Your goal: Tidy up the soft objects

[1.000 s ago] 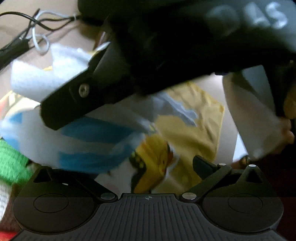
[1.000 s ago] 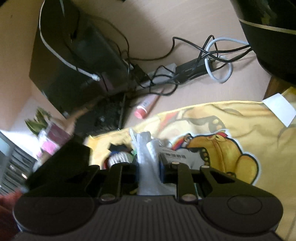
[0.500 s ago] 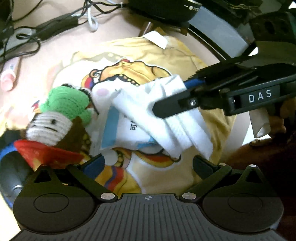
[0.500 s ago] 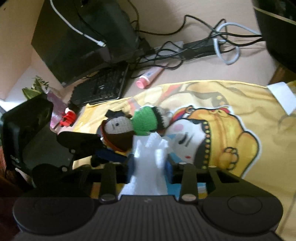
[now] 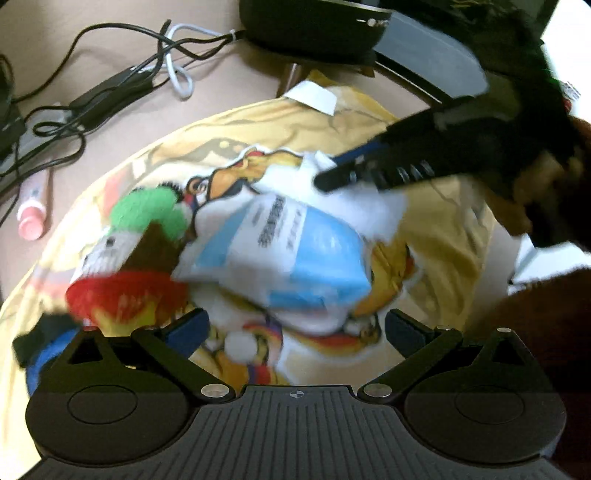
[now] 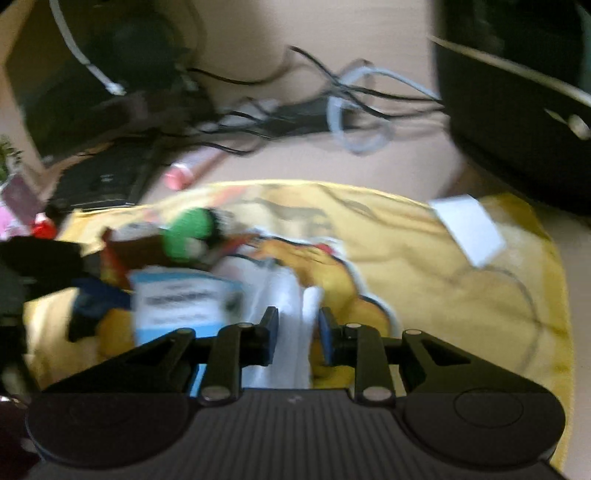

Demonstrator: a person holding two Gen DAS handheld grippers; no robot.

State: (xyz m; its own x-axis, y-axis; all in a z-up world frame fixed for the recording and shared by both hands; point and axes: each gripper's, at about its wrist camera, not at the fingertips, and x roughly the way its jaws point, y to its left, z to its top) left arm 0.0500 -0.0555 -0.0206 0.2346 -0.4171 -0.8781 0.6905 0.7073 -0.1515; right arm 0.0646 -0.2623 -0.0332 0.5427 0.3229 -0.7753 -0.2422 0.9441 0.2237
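Note:
A yellow cartoon-print cloth (image 5: 436,236) (image 6: 424,280) is spread on the desk. On it lie a blue-and-white tissue pack (image 5: 295,251) (image 6: 181,302) and a crocheted toy with a green part (image 5: 147,214) (image 6: 192,232) and a red part (image 5: 122,295). My right gripper (image 6: 297,328) (image 5: 332,181) is shut on a white cloth (image 6: 291,302) (image 5: 373,206), which touches the pack's far right corner. My left gripper (image 5: 295,328) hangs open just in front of the pack, nothing between its fingers. Both views are blurred.
Tangled cables (image 5: 122,85) (image 6: 354,110) and a pink tube (image 5: 33,206) (image 6: 184,170) lie on the desk behind the cloth. A black keyboard (image 6: 99,181) and a dark box (image 6: 92,74) stand at the left, a black base (image 5: 310,29) at the back.
My right gripper has brought the white cloth lower, onto the far side of the tissue pack. My left gripper has moved nearer to the pack and stays open.

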